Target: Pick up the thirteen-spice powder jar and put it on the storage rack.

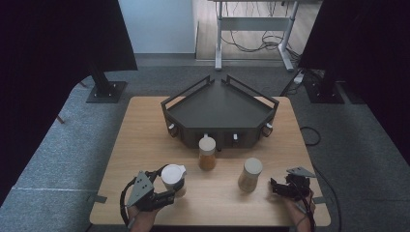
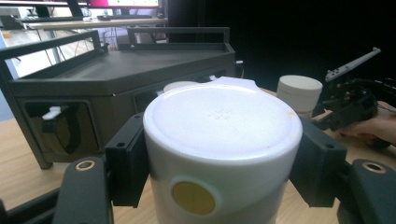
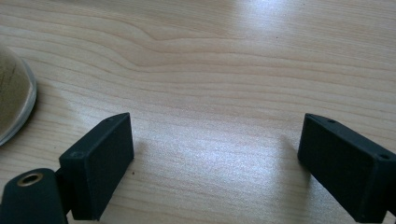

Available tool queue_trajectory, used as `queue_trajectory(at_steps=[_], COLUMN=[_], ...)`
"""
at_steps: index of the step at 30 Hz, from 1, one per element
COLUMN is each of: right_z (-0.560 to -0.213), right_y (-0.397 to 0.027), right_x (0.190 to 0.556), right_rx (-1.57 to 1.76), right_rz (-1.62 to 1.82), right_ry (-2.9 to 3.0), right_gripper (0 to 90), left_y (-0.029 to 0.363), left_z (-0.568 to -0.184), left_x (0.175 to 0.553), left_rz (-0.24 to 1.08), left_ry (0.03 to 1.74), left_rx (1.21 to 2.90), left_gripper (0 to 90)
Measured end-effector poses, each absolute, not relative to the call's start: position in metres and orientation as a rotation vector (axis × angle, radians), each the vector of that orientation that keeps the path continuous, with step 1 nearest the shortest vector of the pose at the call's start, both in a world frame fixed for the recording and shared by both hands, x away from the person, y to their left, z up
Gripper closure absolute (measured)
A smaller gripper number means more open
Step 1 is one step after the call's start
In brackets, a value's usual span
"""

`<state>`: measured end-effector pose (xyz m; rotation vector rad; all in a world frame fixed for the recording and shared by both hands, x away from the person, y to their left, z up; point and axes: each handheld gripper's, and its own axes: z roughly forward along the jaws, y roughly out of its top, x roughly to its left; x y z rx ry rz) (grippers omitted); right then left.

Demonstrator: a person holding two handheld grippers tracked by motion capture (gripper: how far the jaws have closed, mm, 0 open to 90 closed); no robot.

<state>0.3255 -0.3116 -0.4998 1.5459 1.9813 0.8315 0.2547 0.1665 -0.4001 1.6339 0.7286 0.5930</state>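
Gripping a white-lidded jar (image 1: 173, 179) at lower left, left gripper (image 1: 167, 195) fingers clamp its sides for lifting — right gripper (image 1: 276, 187) rests open-fingered on the table (image 1: 145, 145).

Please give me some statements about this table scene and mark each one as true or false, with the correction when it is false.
1. The left tool is closed on a white-lidded jar. True.
2. The right tool holds the second jar. False: its jaws stand open over bare table, with nothing between them.
3. Three jars are in the high view. True: the held one, a jar with orange contents in front of the dark rack, and a beige jar near the right tool.
4. A jar stands on top of the dark rack. False: its top surface carries nothing.
5. The beige jar lies on its side. False: it stands upright.
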Motion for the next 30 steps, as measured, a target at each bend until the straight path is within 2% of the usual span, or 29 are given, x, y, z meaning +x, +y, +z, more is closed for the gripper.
queue_trajectory(at_steps=[30], right_z=[-0.500], right_y=[-0.311], right_x=[0.326], right_rx=[1.543], right_rz=[0.833], right_ry=[1.984], right_gripper=[9.8], left_y=[0.164], left_z=[-0.380], left_x=[0.285], left_rz=[0.628], left_ry=[0.745], left_rx=[1.642], left_gripper=[30.7])
